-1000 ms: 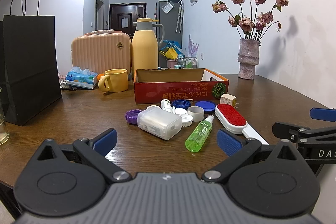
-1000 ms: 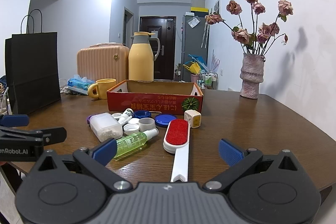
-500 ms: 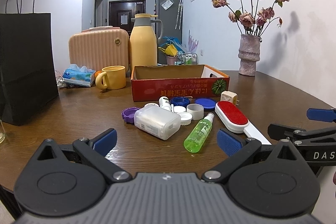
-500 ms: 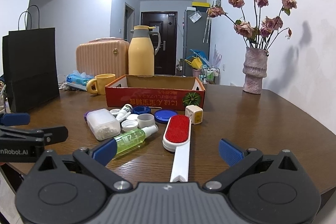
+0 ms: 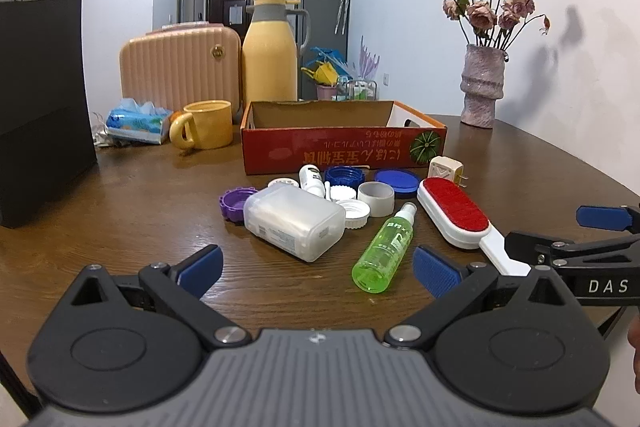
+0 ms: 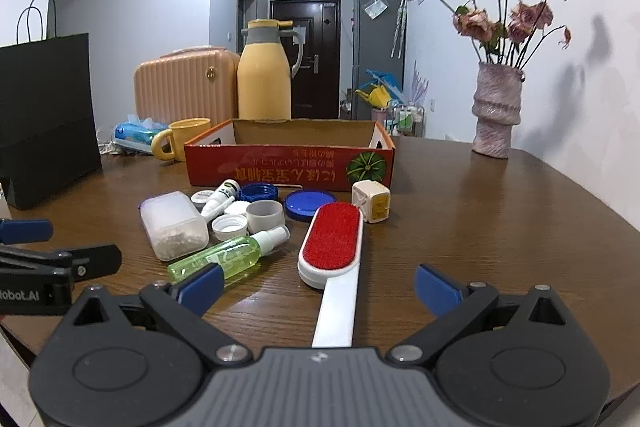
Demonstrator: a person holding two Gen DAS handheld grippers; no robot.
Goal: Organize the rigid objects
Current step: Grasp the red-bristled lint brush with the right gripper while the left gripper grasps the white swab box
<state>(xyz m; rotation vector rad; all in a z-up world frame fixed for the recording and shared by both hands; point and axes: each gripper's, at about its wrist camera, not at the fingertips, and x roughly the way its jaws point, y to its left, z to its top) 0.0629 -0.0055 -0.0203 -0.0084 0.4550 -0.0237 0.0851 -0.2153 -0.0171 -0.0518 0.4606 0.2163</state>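
Observation:
A cluster of small items lies on the wooden table in front of an open red cardboard box (image 5: 344, 151) (image 6: 288, 167). Among them are a translucent white container (image 5: 294, 221) (image 6: 174, 223), a green spray bottle (image 5: 384, 251) (image 6: 228, 253), a red-and-white lint brush (image 5: 456, 213) (image 6: 332, 239), a white cube plug (image 5: 444, 169) (image 6: 372, 205), a purple cap (image 5: 236, 201) and several blue and white lids. My left gripper (image 5: 318, 269) is open, hovering short of the container and bottle. My right gripper (image 6: 316, 283) is open, its fingers either side of the brush's white handle.
At the back stand a black paper bag (image 5: 42, 107), a peach case (image 5: 180, 67), a yellow thermos (image 5: 270, 55), a yellow mug (image 5: 206, 125) and a tissue pack (image 5: 134, 121). A vase of dried roses (image 5: 480, 87) sits at the far right. The table's edge curves on the right.
Both grippers have edged forward toward the cluster, so the objects look slightly larger and nearer. Nothing on the table has moved. Both stay open.

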